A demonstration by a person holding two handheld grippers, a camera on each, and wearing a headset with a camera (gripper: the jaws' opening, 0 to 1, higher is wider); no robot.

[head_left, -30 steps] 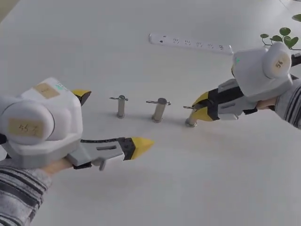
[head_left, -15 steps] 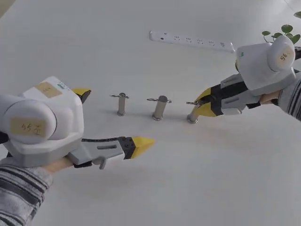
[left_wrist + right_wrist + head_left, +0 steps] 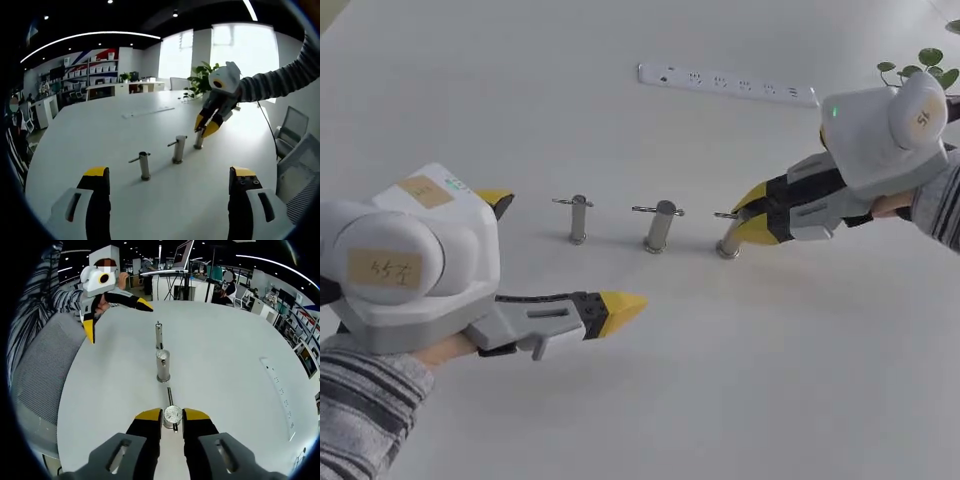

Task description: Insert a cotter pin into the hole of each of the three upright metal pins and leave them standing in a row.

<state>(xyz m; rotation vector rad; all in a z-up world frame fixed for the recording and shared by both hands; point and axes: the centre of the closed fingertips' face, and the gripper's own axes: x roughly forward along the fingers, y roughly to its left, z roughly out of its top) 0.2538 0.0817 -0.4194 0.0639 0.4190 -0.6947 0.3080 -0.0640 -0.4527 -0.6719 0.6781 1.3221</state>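
Your right hand-held gripper (image 3: 172,416) pinches the head of the right metal pin (image 3: 727,243), whose cotter pin (image 3: 724,214) sits through its hole. Your left hand-held gripper (image 3: 560,250) hangs spread at near left. On the bench (image 3: 720,380), the middle metal pin (image 3: 658,232) and left metal pin (image 3: 578,222) stand already pinned, so only letting go seems left.

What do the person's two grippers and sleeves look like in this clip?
The left gripper and right gripper each have a bulky, rounded white housing, a grey-black body and yellow-tipped fingers. Both carry handwritten number labels, and the right one has a green light. The sleeves are grey-striped.
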